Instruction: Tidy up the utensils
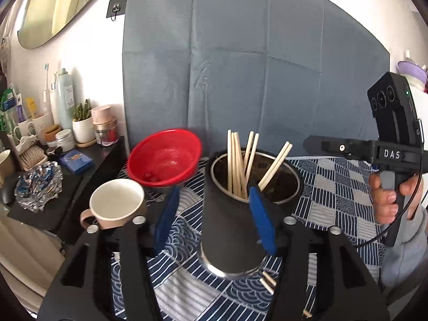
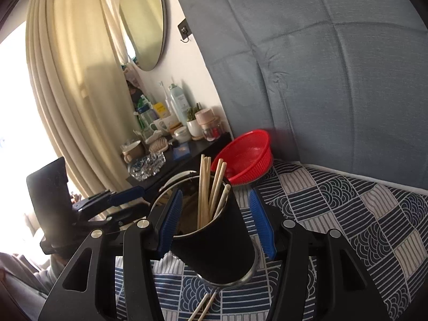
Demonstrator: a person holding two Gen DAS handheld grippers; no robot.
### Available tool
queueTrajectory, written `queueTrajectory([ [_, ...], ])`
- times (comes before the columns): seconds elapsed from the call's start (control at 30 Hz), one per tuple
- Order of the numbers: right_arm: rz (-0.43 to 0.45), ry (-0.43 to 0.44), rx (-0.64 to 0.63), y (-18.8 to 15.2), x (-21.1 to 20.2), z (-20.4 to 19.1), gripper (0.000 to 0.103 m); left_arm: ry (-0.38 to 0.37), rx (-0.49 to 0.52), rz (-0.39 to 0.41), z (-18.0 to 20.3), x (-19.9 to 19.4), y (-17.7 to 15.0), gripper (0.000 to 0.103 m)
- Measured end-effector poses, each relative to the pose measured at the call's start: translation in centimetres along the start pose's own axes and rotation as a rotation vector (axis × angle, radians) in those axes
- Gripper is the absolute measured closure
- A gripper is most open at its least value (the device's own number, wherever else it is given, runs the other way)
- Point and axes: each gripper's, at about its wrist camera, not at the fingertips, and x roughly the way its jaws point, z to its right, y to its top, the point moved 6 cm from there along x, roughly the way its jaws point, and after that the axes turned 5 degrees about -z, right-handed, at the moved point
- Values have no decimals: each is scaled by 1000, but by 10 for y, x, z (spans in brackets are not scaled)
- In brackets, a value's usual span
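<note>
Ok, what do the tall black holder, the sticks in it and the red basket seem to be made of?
The holder looks like metal under a matte black outer coat: its rim and inside are shiny silver. The chopsticks look like pale bare wood or bamboo, with a dull finish. The red basket looks like moulded plastic, glossy, with fine slotted walls.

A black-sleeved steel utensil holder (image 1: 235, 230) stands on a blue patterned cloth (image 1: 334, 192), bundled wooden chopsticks (image 1: 240, 160) rising from it. The left gripper (image 1: 215, 219) spreads its blue pads (image 1: 262, 222) around the holder. A beige mug (image 1: 117, 203) and red colander (image 1: 164, 157) sit left; two loose chopsticks (image 1: 267, 281) lie near; the right gripper (image 1: 315, 144) hovers right.
</note>
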Motion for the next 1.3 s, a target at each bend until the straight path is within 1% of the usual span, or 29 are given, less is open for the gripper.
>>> queueTrajectory([
  [0.07, -18, -14, -17, -4, -3, -4, 54, 2, 2, -49, -1, -1, -9, 45],
  [0.13, -37, -33, -36, -9, -7, -9, 54, 4, 2, -72, -1, -3, -16, 44],
  [0.2, -67, -52, -53, -17, -9, -14, 54, 5, 7, -114, 1, -3, -25, 43],
  [0.27, -102, -72, -68, -28, -8, -19, 54, -9, 2, -166, 4, 1, -36, 41],
  [0.37, -195, -105, -91, -53, 1, -22, 54, -39, 3, -274, 15, 11, -58, 41],
  [0.43, -257, -136, -107, -72, 10, -23, 54, -39, 20, -339, 22, 19, -73, 36],
  [0.57, -376, -186, -98, -111, 29, -17, 54, -58, 22, -430, 34, 33, -102, 34],
  [0.7, -448, -199, -81, -134, 40, -11, 54, -64, 27, -474, 43, 39, -117, 29],
  [0.77, -478, -206, -76, -142, 45, -8, 54, -77, 22, -497, 47, 43, -123, 29],
  [0.83, -503, -207, -70, -150, 50, -7, 54, -74, 31, -522, 52, 47, -129, 29],
  [0.97, -533, -197, -74, -159, 60, -10, 54, -81, 13, -563, 56, 56, -136, 29],
  [1.03, -539, -195, -77, -161, 64, -13, 54, -111, -6, -588, 57, 61, -139, 27],
  [1.13, -551, -177, -74, -163, 69, -16, 54, -104, 2, -583, 59, 61, -141, 25],
  [1.23, -565, -188, -81, -165, 74, -15, 54, -68, 35, -580, 59, 62, -141, 25],
  [1.3, -574, -198, -80, -165, 77, -14, 54, -58, 55, -580, 60, 63, -142, 25],
])
